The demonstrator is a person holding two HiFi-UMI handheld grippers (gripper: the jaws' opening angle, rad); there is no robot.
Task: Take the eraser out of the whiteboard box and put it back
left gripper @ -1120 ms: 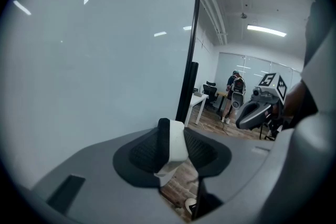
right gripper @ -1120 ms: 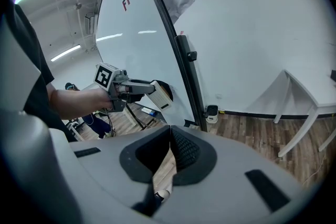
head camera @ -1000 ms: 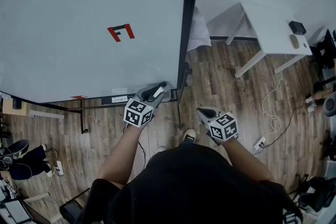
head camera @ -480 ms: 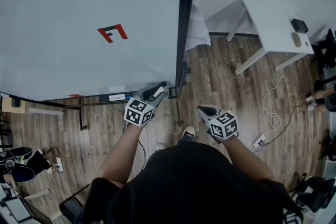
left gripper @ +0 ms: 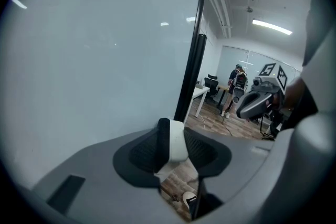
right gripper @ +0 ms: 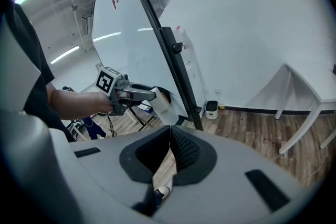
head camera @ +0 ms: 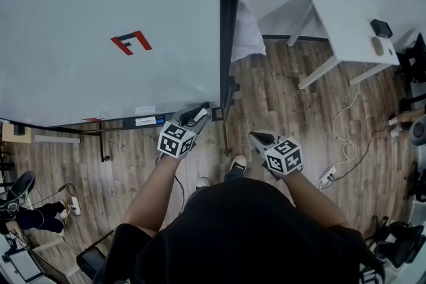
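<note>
A white eraser [head camera: 201, 115] with a black felt side is clamped between the jaws of my left gripper [head camera: 198, 118]. The gripper hangs just below the bottom right corner of the whiteboard [head camera: 100, 16], close to its lower rail [head camera: 150, 121]. In the left gripper view the eraser [left gripper: 177, 140] stands upright between the pads, with the board's face filling the left. The right gripper view shows the same eraser [right gripper: 161, 104] in the left gripper [right gripper: 152, 96]. My right gripper [head camera: 258, 138] hovers over the floor to the right, shut and empty; its jaw tips [right gripper: 169, 136] meet.
The board's black upright post [head camera: 231, 10] stands right beside the left gripper. A white table [head camera: 346, 30] is at the back right, and a cable with a plug strip [head camera: 333, 176] lies on the wooden floor. People [left gripper: 239, 81] stand far off.
The left gripper with the eraser has sunk a little beside the board's lower corner. The head view has shifted, so the board sits further left. The right gripper has stayed put.
</note>
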